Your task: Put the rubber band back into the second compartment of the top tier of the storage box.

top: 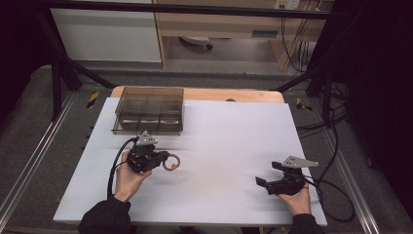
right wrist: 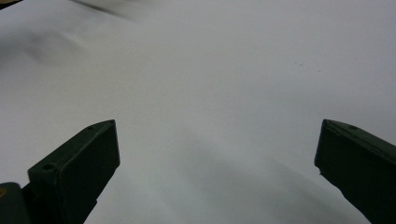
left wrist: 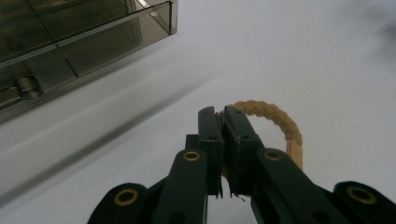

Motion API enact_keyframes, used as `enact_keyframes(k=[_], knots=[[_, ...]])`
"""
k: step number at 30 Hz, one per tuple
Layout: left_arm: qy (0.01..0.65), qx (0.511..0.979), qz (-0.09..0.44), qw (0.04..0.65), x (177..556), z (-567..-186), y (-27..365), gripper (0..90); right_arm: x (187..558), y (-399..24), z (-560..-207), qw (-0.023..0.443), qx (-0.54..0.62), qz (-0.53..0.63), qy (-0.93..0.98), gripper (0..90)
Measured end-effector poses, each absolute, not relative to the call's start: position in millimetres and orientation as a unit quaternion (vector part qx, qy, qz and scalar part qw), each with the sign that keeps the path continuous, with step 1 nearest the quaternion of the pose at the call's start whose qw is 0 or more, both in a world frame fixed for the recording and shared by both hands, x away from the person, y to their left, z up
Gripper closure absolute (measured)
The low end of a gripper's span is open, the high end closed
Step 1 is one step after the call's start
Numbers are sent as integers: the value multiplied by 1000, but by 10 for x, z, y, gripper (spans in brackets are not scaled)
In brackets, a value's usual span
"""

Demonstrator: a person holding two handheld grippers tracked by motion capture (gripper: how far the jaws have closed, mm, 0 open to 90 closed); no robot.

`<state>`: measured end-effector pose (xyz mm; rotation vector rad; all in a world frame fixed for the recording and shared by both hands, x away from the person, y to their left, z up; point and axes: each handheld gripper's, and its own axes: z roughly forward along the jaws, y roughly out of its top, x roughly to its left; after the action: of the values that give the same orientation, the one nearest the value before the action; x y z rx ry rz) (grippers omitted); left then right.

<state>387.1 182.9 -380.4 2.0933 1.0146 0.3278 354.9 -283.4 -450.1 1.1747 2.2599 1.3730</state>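
A tan braided rope ring [top: 172, 163] with a flat tan joint sits just right of my left gripper [top: 162, 159] on the white table. In the left gripper view the jaws are pressed together on the ring's [left wrist: 273, 117] near side, and the loop arcs out past the tips of the left gripper [left wrist: 223, 116]. At the table's front right, my right gripper [top: 267, 174] rests low in the person's hand. Its jaws stand wide apart in the right gripper view [right wrist: 215, 140], with bare white table between them.
A smoky transparent divided box [top: 150, 110] stands at the back left of the white table [top: 229, 146], just beyond my left gripper; its corner [left wrist: 154, 18] is near in the left gripper view. Black cables trail from both grippers.
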Motion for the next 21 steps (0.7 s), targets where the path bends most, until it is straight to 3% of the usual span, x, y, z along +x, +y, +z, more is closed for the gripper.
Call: enact_keyframes(k=[21], knots=[[414,811,149,386,3937,-3604,2093,853,3551,-2832,-4504,124,403,470,776,7]])
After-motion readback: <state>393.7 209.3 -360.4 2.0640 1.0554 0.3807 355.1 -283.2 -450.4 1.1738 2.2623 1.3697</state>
